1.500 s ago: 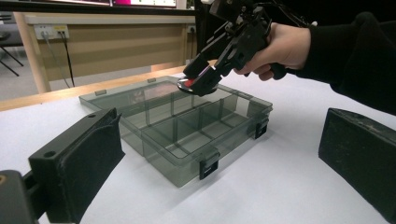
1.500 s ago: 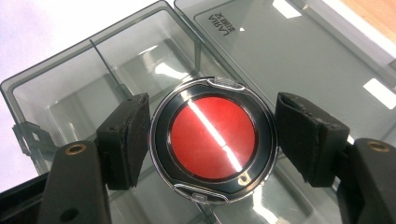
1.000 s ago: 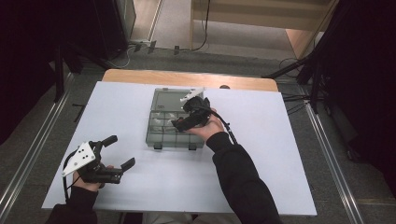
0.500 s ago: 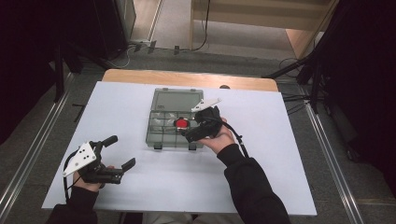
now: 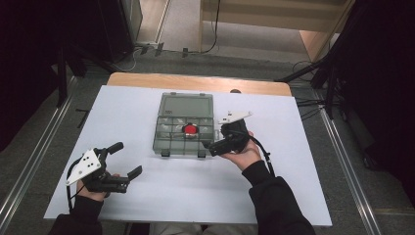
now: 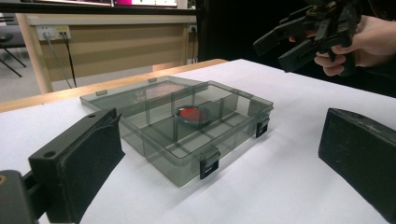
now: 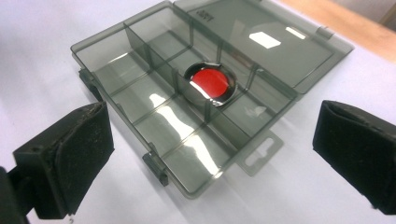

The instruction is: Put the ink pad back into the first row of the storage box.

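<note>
So the smoky grey see-through plastic compartment box [image 5: 185, 128] is parked open in the middle of the white desk [image 5: 274, 191], lid folded flat on its far side, and a small round red-topped disc [image 5: 190, 129] can be seen sitting in one of the middle compartments. The right gripper [image 5: 219, 145] is held just beside the box's right front corner, jaws spread wide with nothing between them, so it's clearly the nearer one; the left gripper [image 5: 126, 159] is kept well apart off the box's left front side, jaws also wide and empty. From the right jaws the disc lies straight ahead and a bit down, with the box's long axis running diagonally across that line. The right gripper view gives the compartment walls around the disc [image 7: 212, 82] and the hang tab at the box's edge, which are mushy from above. The left gripper view adds the two black front latches [image 6: 209, 164] and the right gripper [image 6: 292, 43] raised above the desk.
</note>
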Demonstrator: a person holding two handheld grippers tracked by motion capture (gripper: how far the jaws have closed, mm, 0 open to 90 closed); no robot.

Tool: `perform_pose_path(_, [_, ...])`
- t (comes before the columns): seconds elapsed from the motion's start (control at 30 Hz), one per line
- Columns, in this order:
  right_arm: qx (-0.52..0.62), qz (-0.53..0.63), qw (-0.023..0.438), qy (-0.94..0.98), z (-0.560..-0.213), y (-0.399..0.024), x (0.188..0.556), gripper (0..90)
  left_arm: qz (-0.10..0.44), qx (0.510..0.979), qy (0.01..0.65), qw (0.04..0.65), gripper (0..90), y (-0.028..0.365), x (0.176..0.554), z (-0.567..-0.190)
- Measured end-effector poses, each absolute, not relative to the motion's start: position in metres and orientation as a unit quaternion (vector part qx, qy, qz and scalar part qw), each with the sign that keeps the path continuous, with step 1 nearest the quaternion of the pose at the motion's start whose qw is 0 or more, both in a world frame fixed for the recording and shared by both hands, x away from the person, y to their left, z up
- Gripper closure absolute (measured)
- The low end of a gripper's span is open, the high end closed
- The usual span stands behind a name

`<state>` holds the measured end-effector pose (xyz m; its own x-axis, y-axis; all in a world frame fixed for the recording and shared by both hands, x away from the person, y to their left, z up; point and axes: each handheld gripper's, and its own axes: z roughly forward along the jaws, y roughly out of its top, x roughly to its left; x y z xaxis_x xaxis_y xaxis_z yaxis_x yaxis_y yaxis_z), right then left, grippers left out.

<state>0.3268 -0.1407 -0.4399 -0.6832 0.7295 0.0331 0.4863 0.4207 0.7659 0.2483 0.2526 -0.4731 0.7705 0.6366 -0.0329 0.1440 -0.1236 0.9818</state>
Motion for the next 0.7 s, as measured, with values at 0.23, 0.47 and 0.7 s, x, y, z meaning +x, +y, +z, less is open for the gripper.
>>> perform_pose_path(0.23, [0.374,0.404,0.165,0.818,-0.439,-0.159,0.312,0.0,0.205,0.723,0.27,0.602,0.0,0.252,0.248,-0.473])
perform_pose_path(0.47, [0.382,0.41,0.175,0.809,-0.443,-0.176,0.298,0.0,0.206,0.723,0.27,0.602,0.0,0.252,0.248,-0.473])
perform_pose_path(0.7, [0.394,0.43,0.204,0.787,-0.451,-0.199,0.28,0.0,0.206,0.723,0.271,0.601,0.0,0.252,0.248,-0.473])
